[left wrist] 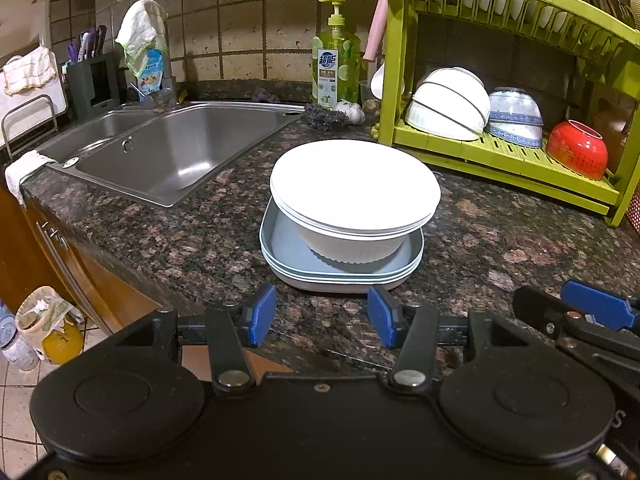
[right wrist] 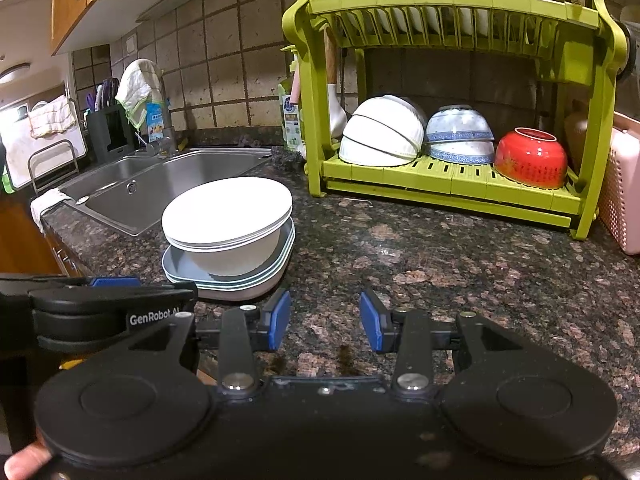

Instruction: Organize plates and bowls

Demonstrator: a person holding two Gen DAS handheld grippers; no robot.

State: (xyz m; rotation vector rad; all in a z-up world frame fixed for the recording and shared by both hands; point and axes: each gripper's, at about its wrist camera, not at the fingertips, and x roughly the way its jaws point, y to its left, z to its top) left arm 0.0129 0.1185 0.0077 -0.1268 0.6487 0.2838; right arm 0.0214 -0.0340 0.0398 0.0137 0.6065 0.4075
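While both the left gripper [left wrist: 322,316] and right gripper [right wrist: 325,322] are held wide and empty, the stiff, breakable, likely slippery white plates [left wrist: 354,184], stacked just ahead of the left one, are best pinched at the rim.

Warm, rather dim indoor light, with a ceiling lamp [right wrist: 14,72] glowing at the far left. Soft glare lies on the steel sink [left wrist: 176,156] and the white plates [left wrist: 352,176] are nearly washed out — little surface detail. Shadow pools under the green rack [right wrist: 452,80]. Both views bow strongly at the edges, with dark corners; the focus is sharp throughout.
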